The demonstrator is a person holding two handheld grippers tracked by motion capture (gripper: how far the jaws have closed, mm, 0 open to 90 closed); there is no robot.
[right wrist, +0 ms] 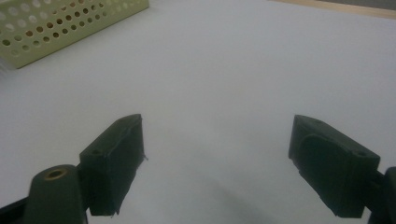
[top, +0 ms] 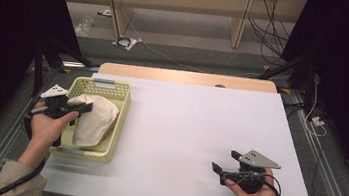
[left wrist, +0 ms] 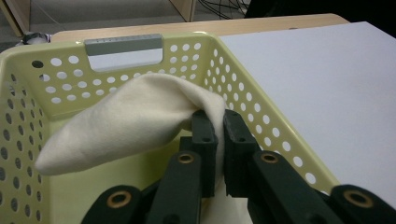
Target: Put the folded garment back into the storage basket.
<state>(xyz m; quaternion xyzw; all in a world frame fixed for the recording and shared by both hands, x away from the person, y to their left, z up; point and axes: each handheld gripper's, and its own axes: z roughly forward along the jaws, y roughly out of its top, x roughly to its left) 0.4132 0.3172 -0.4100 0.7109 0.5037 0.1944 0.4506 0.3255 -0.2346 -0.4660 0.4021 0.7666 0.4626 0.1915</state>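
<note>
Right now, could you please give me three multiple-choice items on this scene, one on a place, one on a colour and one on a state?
1. Where is the cream cloth?
A. in the basket
B. mid-table
C. on the floor

2. What colour is the basket?
A. blue
B. pale yellow-green
C. red

3. How stands the right gripper?
A. shut on cloth
B. shut, empty
C. open, empty

Answers: 1 A, the cloth lies within the basket walls, pinched by the left gripper; 2 B, its perforated walls show it; 3 C, its jaws stand apart over the bare table.
</note>
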